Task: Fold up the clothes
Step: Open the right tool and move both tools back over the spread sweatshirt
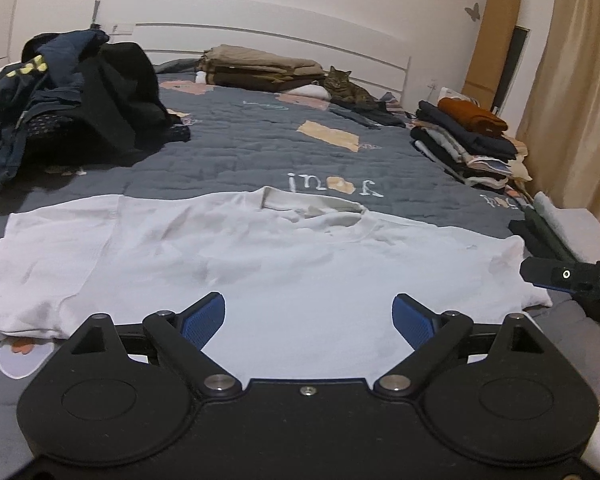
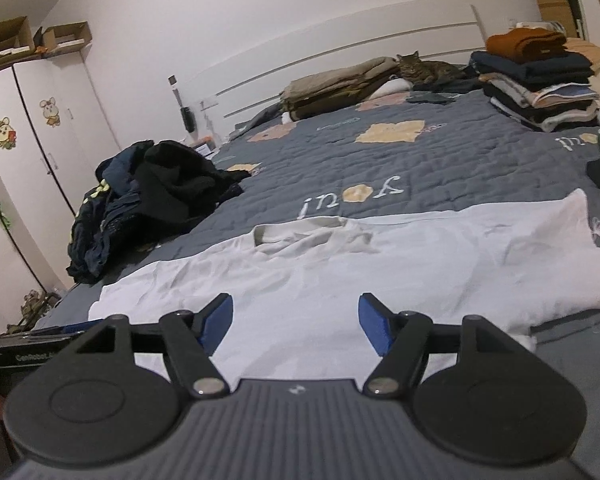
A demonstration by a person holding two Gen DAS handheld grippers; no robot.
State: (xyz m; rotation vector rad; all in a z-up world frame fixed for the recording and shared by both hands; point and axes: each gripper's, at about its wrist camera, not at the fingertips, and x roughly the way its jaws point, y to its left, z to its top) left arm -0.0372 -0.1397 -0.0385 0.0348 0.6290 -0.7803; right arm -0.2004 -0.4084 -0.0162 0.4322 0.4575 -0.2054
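My left claw stands wide apart, blue pads spread with nothing between them but the view down onto the shirt. It grips nothing and I cannot tell whether its tips touch the cloth. My right claw is also apart, a little narrower, and empty too; its pads hang over the near hem of the same shirt.

The shirt is white and lies flat on the bed, spread sideways across the grey quilt, collar towards the headboard and the hem nearest me. Both sleeves lie out to the sides. In the left view the right claw's black body shows at the far right edge, just beside the shirt's right sleeve.

To the left of the shirt, well apart, sits a heap of dark clothes, unfolded. On the right side of the bed is a stack of folded clothes with an orange piece on top. Near the headboard is a pile of tan folded items, and a cat lies just beside it. The right view also shows a white wardrobe with cartoon stickers along the left wall.
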